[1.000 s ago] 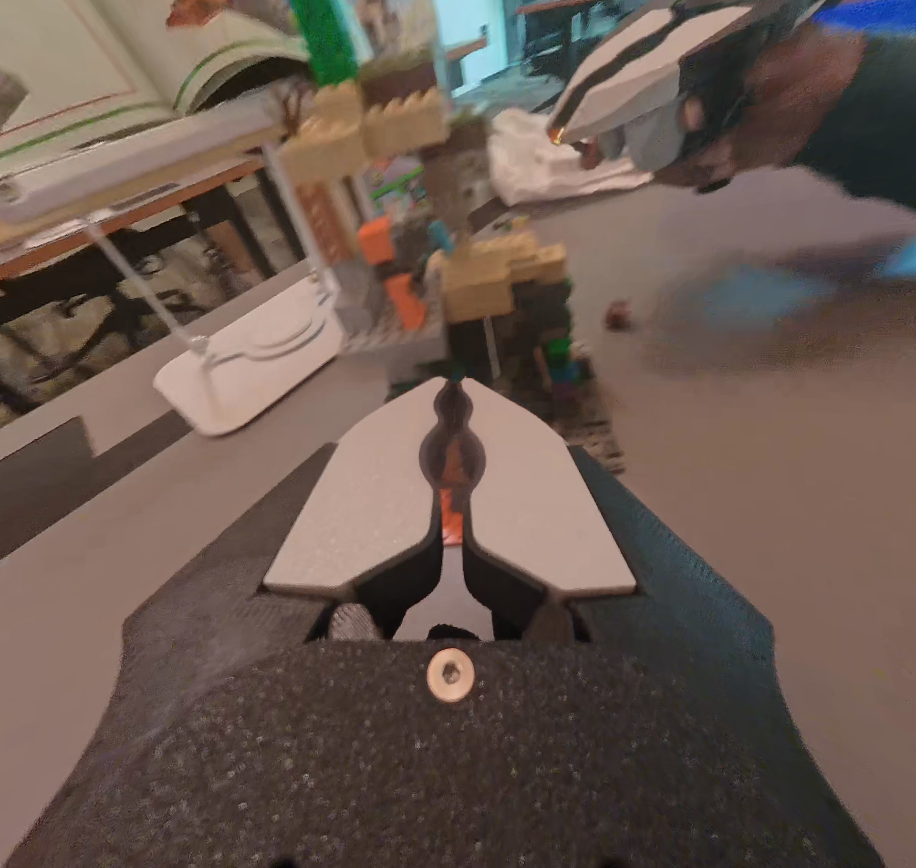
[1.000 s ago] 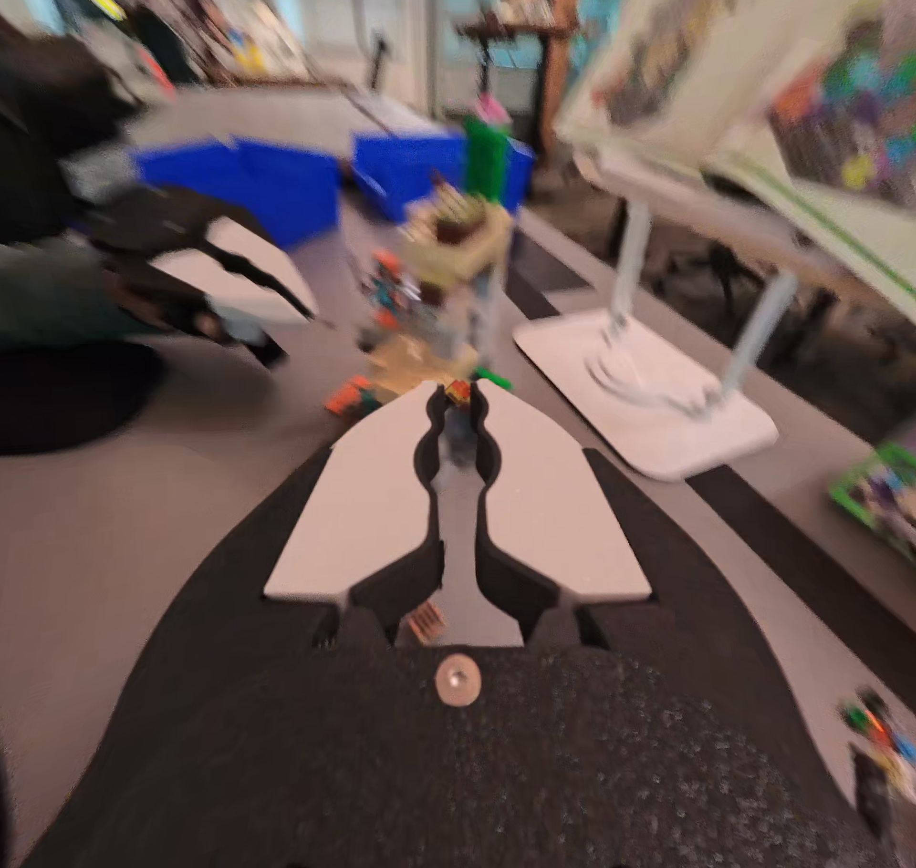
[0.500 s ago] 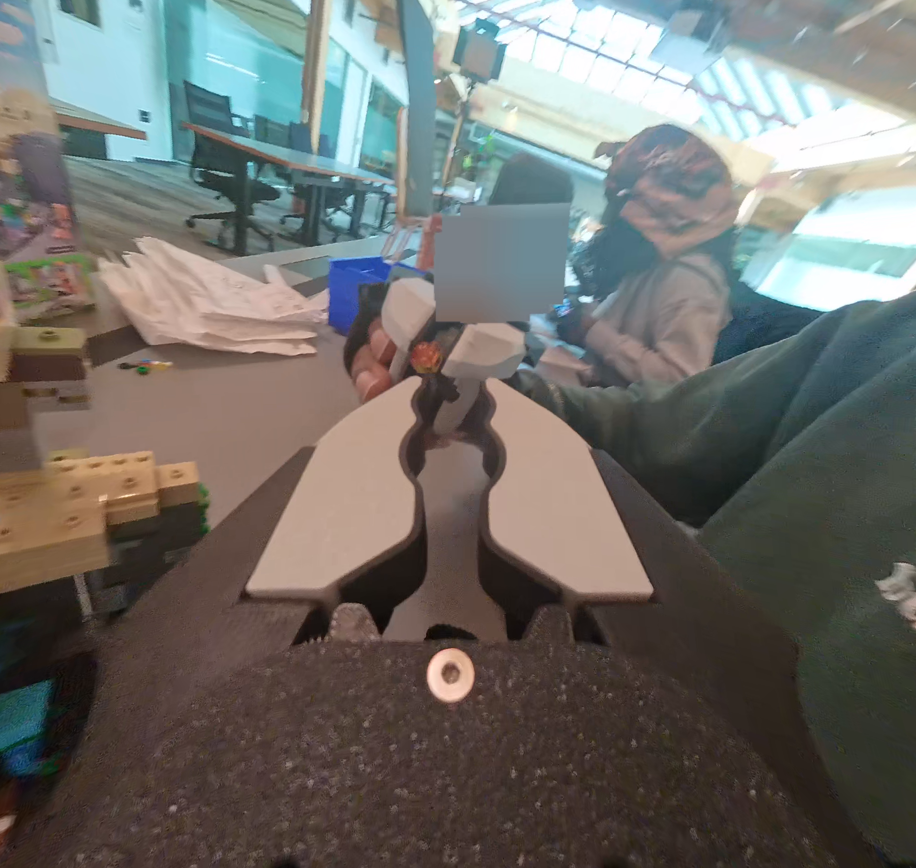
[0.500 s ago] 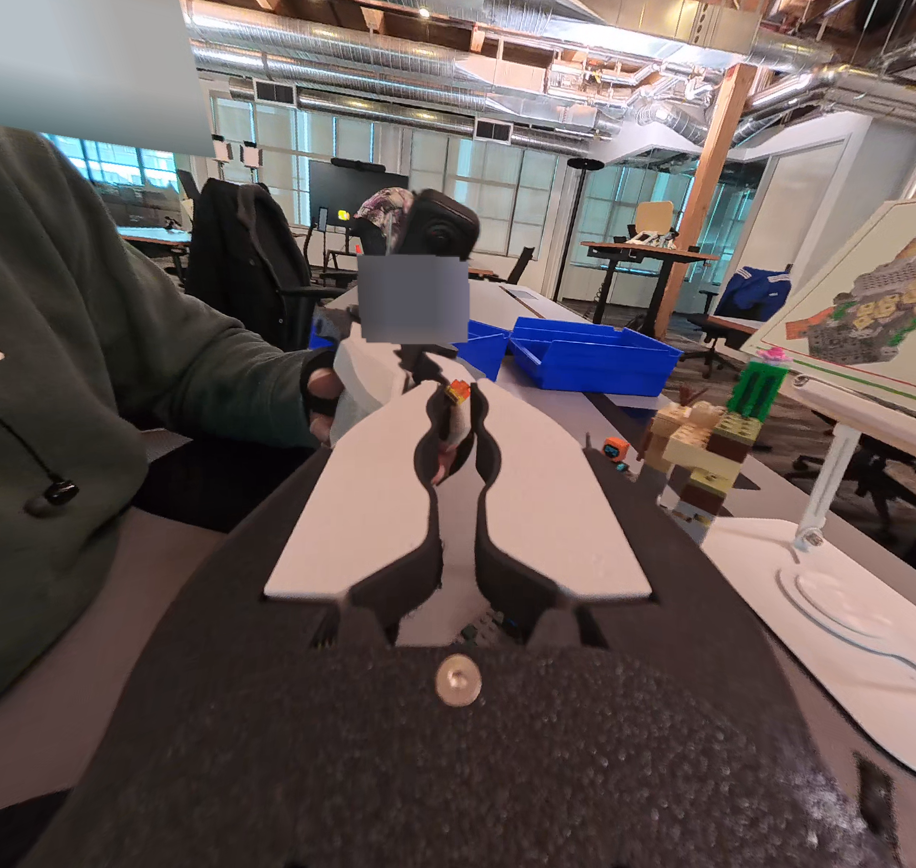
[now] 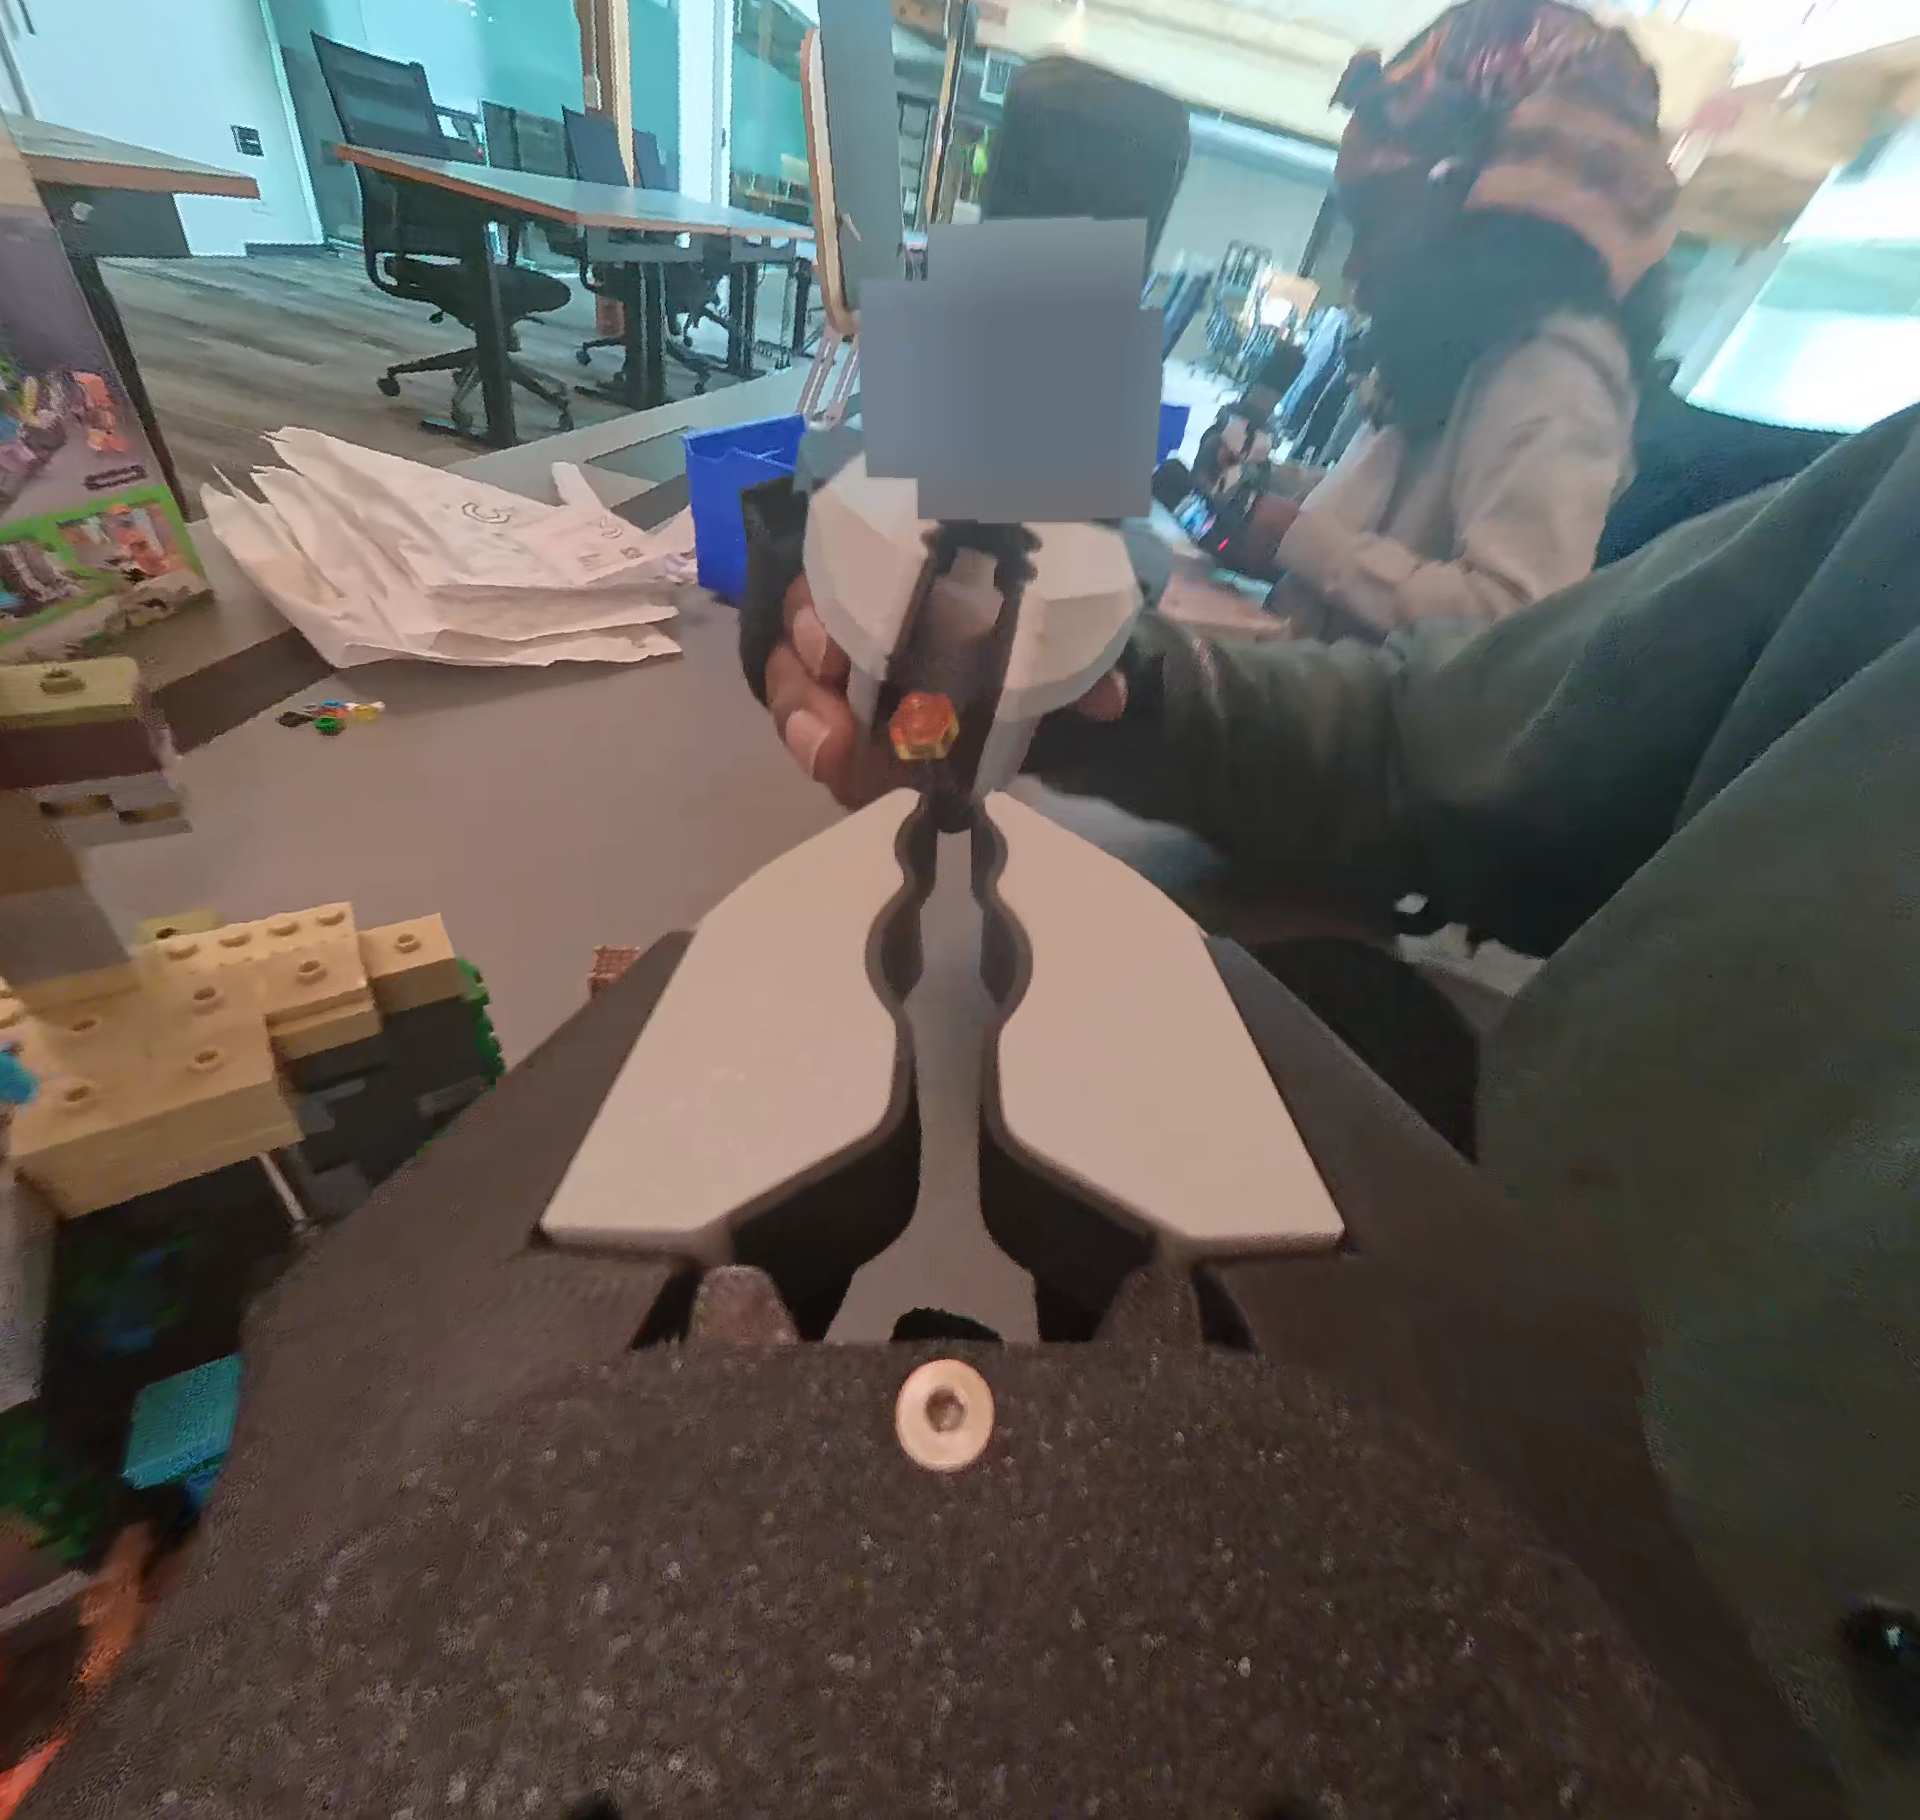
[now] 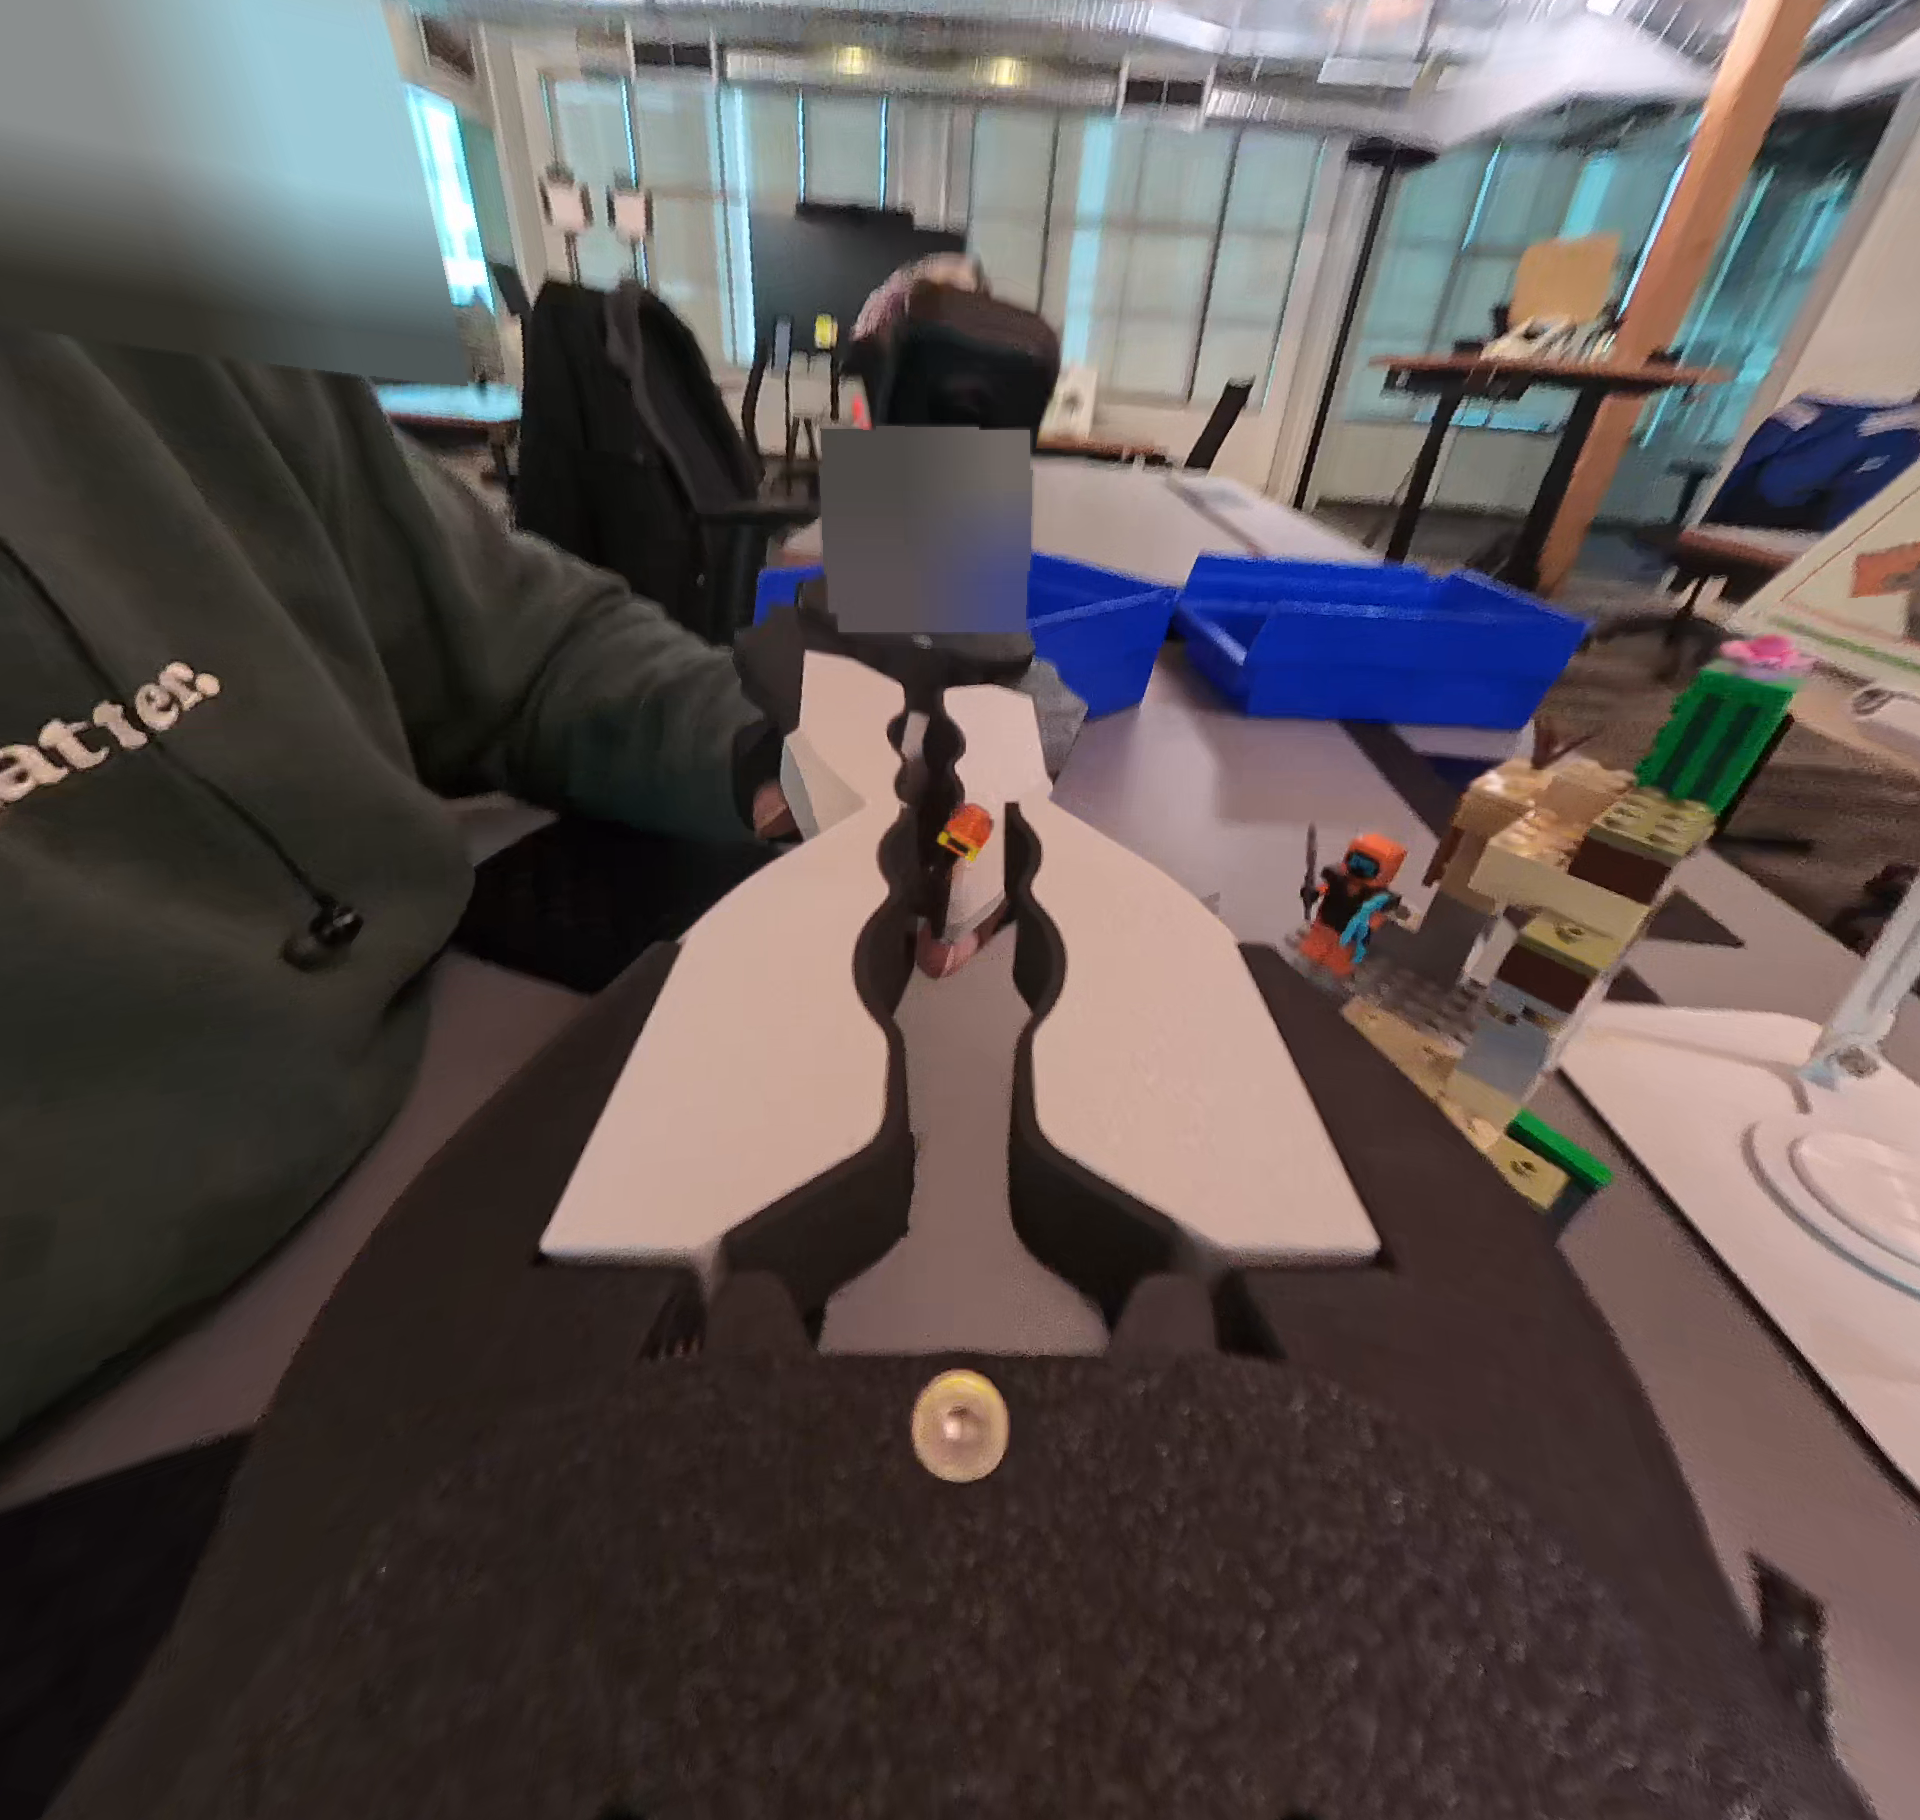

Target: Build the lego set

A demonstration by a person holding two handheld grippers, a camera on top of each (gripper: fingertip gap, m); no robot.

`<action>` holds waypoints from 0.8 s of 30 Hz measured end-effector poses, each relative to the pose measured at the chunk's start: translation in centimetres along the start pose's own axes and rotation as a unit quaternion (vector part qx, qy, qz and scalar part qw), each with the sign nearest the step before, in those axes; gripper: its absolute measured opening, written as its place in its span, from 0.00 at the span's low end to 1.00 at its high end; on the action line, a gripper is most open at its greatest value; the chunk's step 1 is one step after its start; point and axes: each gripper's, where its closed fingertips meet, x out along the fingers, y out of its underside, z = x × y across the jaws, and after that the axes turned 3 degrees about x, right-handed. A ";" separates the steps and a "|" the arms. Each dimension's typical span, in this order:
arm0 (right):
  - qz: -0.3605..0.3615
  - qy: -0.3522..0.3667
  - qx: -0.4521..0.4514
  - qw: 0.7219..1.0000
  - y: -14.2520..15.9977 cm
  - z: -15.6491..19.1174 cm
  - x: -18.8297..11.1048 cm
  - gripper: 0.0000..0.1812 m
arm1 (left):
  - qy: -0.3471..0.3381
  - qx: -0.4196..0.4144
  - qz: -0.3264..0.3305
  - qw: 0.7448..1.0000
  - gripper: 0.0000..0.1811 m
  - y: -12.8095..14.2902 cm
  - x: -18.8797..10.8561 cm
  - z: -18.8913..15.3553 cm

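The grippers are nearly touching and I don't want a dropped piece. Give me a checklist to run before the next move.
1. Grip: right gripper pinches the orange piece: ok.
2. Alignment: left gripper faces it tip to tip: ok.
3. Anything held in the left gripper: cannot tell.
4. Model: lego build upright on the table: ok.
5. Clearance: minifigure stands beside the build, away from both grippers: ok.

Clutter I see around the desk

Crumpled white paper sheets (image 5: 436, 565) lie toward the desk's far left edge; two blue plastic bins (image 6: 1361, 643) sit at its far edge; black office chairs (image 5: 457, 284) stand beyond.
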 end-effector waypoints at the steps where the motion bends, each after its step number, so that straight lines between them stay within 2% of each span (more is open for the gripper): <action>1: 0.027 -0.004 -0.003 1.000 0.2 -0.1 0.0 0.10 | -0.006 0.014 0.010 1.000 0.03 0.2 0.0 0.1; 5: 0.146 -0.023 0.011 0.989 1.3 -0.1 0.3 0.14 | -0.050 0.086 0.053 0.994 0.03 0.9 0.0 1.0; 8: 0.197 -0.006 0.014 0.980 2.2 -0.6 0.8 0.11 | -0.077 0.129 0.077 0.986 0.03 1.2 0.3 1.4; 10: 0.204 0.000 0.003 0.979 2.4 -0.9 0.9 0.05 | -0.087 0.136 0.083 0.983 0.03 1.4 0.4 1.7; 15: 0.187 -0.023 0.004 0.982 2.1 -1.7 0.8 0.04 | -0.090 0.123 0.069 0.986 0.05 1.2 0.1 2.3; 17: 0.181 -0.010 -0.015 0.983 2.1 -3.7 0.4 0.04 | -0.102 0.123 0.081 0.984 0.08 1.4 -0.4 3.1; 21: 0.186 0.019 -0.008 0.982 3.9 -8.8 -0.5 0.04 | -0.175 0.140 0.099 0.970 0.07 1.7 -2.5 6.1; 24: 0.185 0.020 0.014 0.982 5.6 -10.5 -0.5 0.04 | -0.223 0.137 0.110 0.959 0.06 2.1 -4.3 8.3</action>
